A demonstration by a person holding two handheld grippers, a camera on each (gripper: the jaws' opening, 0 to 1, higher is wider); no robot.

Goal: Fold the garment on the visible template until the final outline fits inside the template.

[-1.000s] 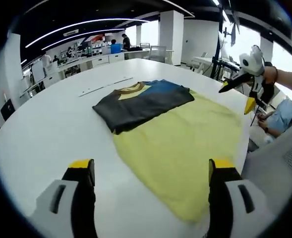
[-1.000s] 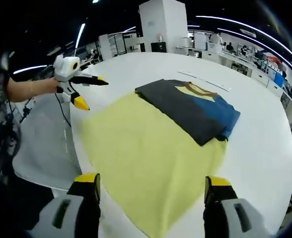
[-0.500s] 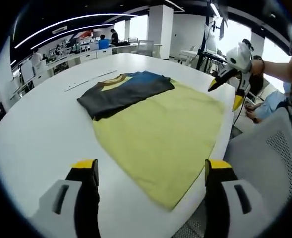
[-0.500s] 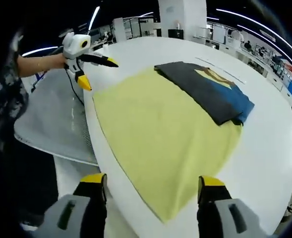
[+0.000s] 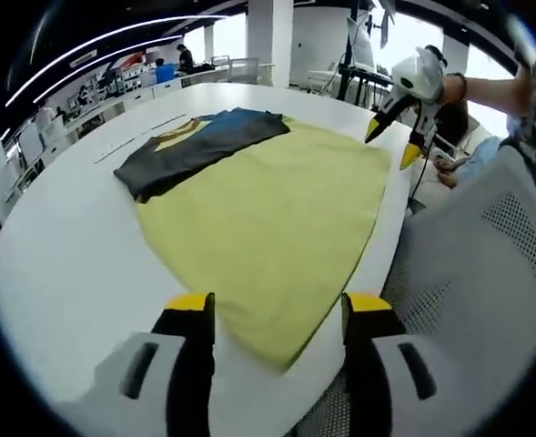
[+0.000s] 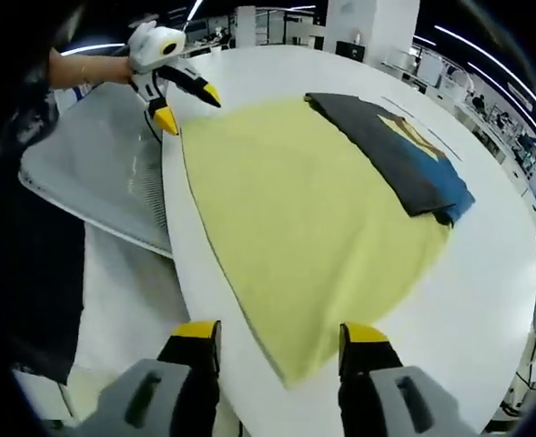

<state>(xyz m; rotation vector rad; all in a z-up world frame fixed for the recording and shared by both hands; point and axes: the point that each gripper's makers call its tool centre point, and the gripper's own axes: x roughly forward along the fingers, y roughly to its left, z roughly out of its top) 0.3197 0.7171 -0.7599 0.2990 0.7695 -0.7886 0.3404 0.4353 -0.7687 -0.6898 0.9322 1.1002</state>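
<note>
Both tools gape above the table edge (image 5: 58, 273); grey chair (image 6: 95, 173) alongside.

We are in a large open-plan office or lab hall. Long white light strips (image 5: 113, 41) run across a dark ceiling, a thick white column (image 6: 372, 25) rises beyond the far edge of the big round white table (image 5: 58, 264), and rows of desks with equipment (image 5: 113, 86) and seated people line the background. A grey mesh office chair (image 6: 95, 173) stands at the table's near edge.
</note>
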